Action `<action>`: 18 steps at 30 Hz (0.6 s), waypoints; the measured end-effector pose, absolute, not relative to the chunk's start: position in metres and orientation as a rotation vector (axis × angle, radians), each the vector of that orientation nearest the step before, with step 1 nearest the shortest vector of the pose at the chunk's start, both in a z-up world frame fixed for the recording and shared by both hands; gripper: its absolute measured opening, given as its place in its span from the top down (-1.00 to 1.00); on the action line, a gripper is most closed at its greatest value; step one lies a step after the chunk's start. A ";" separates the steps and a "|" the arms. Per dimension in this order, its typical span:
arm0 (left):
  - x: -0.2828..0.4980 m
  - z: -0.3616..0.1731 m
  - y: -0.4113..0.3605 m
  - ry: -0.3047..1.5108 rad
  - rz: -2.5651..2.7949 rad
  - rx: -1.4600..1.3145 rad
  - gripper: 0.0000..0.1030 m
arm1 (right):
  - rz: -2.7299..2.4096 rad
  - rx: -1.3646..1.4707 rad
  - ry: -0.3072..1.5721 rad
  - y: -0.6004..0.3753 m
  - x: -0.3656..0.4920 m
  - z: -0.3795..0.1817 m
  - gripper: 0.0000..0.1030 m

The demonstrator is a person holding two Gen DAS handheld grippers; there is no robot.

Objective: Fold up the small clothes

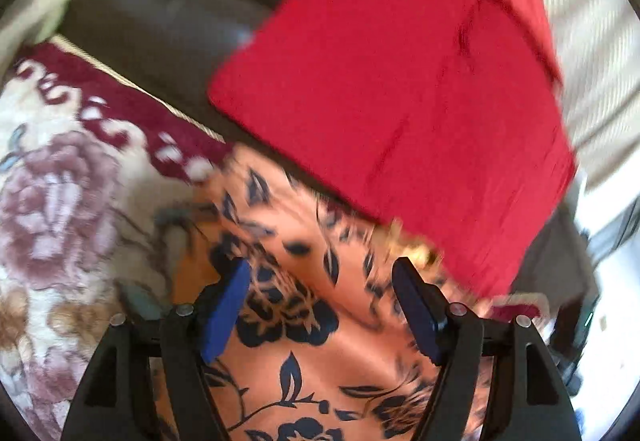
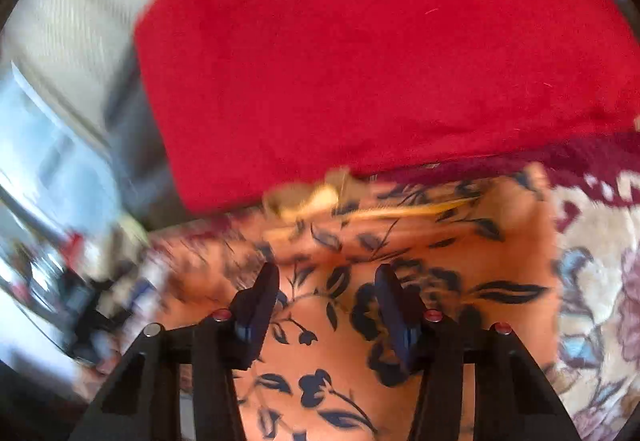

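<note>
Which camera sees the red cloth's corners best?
The left wrist view: the red cloth shows a rounded corner and long edges there. In the right wrist view it fills the top, its upper part cut off.

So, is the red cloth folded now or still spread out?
Folded. The red cloth lies as a neat rectangle with straight edges and a rounded corner, and a second layer shows along its far side.

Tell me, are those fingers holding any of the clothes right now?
No. Both the left gripper and right gripper are open above the orange floral cloth, gripping nothing.
</note>
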State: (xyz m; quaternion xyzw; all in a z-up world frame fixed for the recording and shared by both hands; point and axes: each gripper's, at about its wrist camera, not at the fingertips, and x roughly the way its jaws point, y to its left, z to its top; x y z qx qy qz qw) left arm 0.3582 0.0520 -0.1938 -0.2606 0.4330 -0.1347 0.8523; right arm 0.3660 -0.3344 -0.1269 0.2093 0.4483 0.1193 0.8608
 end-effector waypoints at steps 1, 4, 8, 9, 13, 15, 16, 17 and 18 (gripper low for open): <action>0.363 -0.202 0.042 0.949 -0.268 -0.503 -0.44 | 0.252 0.399 0.973 -0.319 0.372 -0.134 -0.03; 0.378 -0.220 0.037 0.961 -0.177 -0.425 -0.44 | 0.195 0.316 1.060 -0.292 0.404 -0.160 0.00; 0.385 -0.223 0.032 0.977 -0.147 -0.368 -0.44 | 0.093 0.256 1.055 -0.291 0.431 -0.168 0.15; 0.386 -0.221 0.032 0.979 -0.149 -0.369 -0.44 | 0.084 0.277 1.054 -0.294 0.435 -0.166 0.15; 0.382 -0.206 0.042 0.953 -0.145 -0.396 -0.44 | 0.121 0.427 0.987 -0.311 0.419 -0.147 0.14; 0.371 -0.197 0.043 0.938 -0.170 -0.377 -0.44 | 0.155 0.436 0.940 -0.316 0.392 -0.133 0.12; 0.366 -0.193 0.040 0.944 -0.198 -0.370 -0.44 | 0.161 0.428 0.934 -0.315 0.383 -0.130 0.12; 0.366 -0.190 0.037 0.953 -0.218 -0.369 -0.44 | 0.173 0.426 0.927 -0.316 0.368 -0.125 0.12; 0.362 -0.192 0.037 0.963 -0.228 -0.368 -0.44 | 0.195 0.438 0.920 -0.317 0.351 -0.122 0.09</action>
